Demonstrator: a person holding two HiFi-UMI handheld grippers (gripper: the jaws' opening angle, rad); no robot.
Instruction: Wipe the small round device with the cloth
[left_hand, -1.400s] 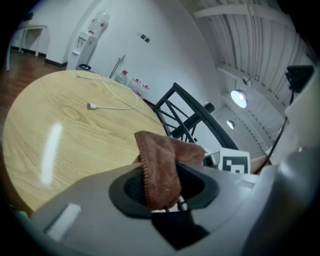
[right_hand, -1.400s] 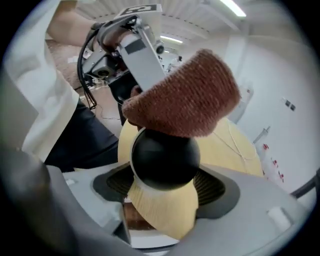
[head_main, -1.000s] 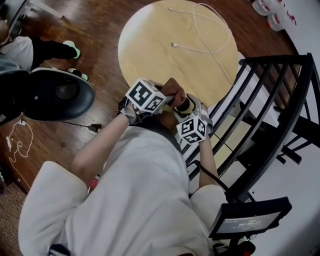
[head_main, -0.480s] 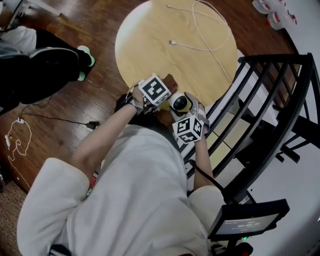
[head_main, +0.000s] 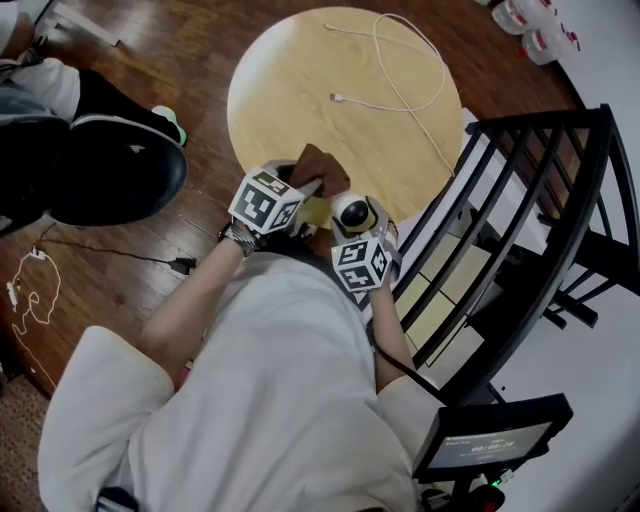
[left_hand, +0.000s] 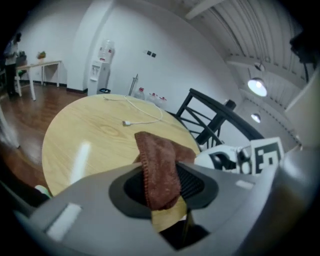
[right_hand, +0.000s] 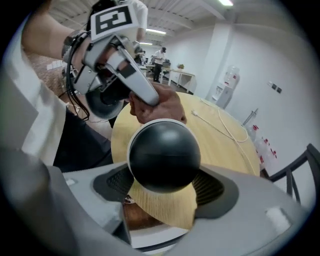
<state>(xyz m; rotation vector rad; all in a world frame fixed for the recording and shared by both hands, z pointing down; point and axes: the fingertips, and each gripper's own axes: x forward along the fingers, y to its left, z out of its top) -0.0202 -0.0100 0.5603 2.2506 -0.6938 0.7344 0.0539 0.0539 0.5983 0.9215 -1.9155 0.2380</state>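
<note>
The left hand-held gripper (left_hand: 164, 187) was clenched on a brown cloth (left_hand: 157, 162). The cloth's folded end stuck up and out from between the jaws, above the near part of the round wooden counter (left_hand: 85, 135).

The right hand-held gripper (right_hand: 162, 192) was grasping the small round device (right_hand: 164, 155). Its dark ball, ringed in white, sat squeezed between the two pads. From the head view, the device (head_main: 352, 212) was over the counter's (head_main: 300, 90) near edge, close to the person's body. Whether it touched the wood could not be told.

The cloth (head_main: 318, 170) lay just to the left of the device and a little beyond it. In the right gripper view, the brown cloth (right_hand: 156, 107) appeared right behind the top of the ball, with the left hand-held gripper (right_hand: 120, 65) reaching in from the upper left. Whether cloth and device were touching was unclear.

A white cable (head_main: 392, 70) lay in loose loops on the far half of the counter, well apart from both hand-held grippers. A black slatted chair (head_main: 530, 190) stood to the right of the counter. A dark wood floor (head_main: 150, 70) lay under it all. In the left gripper view, a water dispenser (left_hand: 104, 60) stood against the far white wall.
</note>
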